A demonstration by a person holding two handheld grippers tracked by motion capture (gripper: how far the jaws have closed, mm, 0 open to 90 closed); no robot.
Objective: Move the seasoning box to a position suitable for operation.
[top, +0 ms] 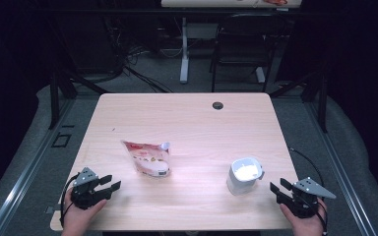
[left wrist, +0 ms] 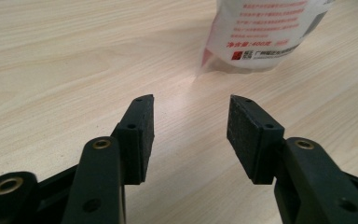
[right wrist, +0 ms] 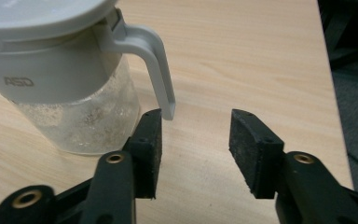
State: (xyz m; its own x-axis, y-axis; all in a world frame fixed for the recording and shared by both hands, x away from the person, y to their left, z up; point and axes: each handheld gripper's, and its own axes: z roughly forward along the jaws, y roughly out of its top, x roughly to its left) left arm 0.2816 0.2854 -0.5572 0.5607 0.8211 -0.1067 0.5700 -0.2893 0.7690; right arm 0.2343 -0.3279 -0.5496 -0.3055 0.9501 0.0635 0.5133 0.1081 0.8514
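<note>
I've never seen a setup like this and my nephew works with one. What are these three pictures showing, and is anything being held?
A person sits at a wooden table holding a hand-operated two-jaw tool in each hand. The high view looks down from above: the left gripper and right gripper rest near the table's front edge. The other two pictures come from cameras riding on each gripper. The left one faces a printed pouch lying flat; the right one faces a lidded jug with a handle. Both grippers are open, and nothing is held.

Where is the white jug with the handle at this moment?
In the high view the jug stands on the right half of the table, just ahead of the right gripper and well right of the pouch.
</note>
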